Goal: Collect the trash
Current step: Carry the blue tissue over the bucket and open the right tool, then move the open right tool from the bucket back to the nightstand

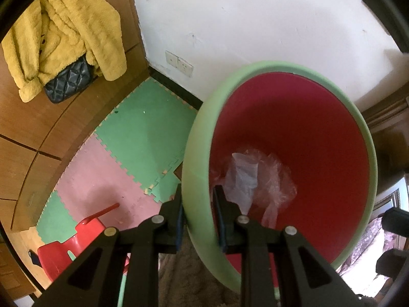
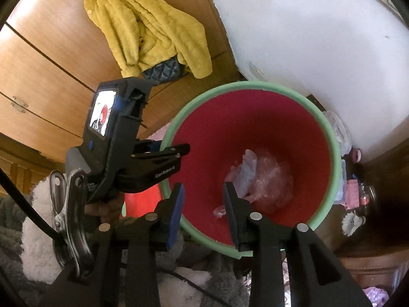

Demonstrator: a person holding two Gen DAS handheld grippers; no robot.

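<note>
Left gripper (image 1: 198,202) clamped on the near rim of the round plastic bin, mint green outside and red inside (image 1: 301,128), one finger on the outer wall, the other inside. Seen again from the right wrist camera at nine o'clock of the bin (image 2: 176,151), jaws pinching the green rim there. Bin tilted toward the cameras, mouth open.

Right gripper (image 2: 203,199) poised over the bin's near edge at six o'clock, jaws parted, nothing between the blue pads (image 2: 176,212). Inside, toward the bottom, crumpled clear plastic wrapping (image 2: 263,179), loose and apart from the right fingertips; same bundle visible in the left view (image 1: 258,179).

Beyond the bin, at twelve o'clock, white wall (image 1: 255,25). At ten o'clock, fluffy mustard-yellow jacket (image 1: 69,33) hanging on a wooden wardrobe (image 1: 30,117), above a black quilted bag (image 1: 67,83). On the floor at nine o'clock, green and pink foam puzzle mats (image 1: 133,138); at seven o'clock, red plastic stool (image 1: 69,248).
</note>
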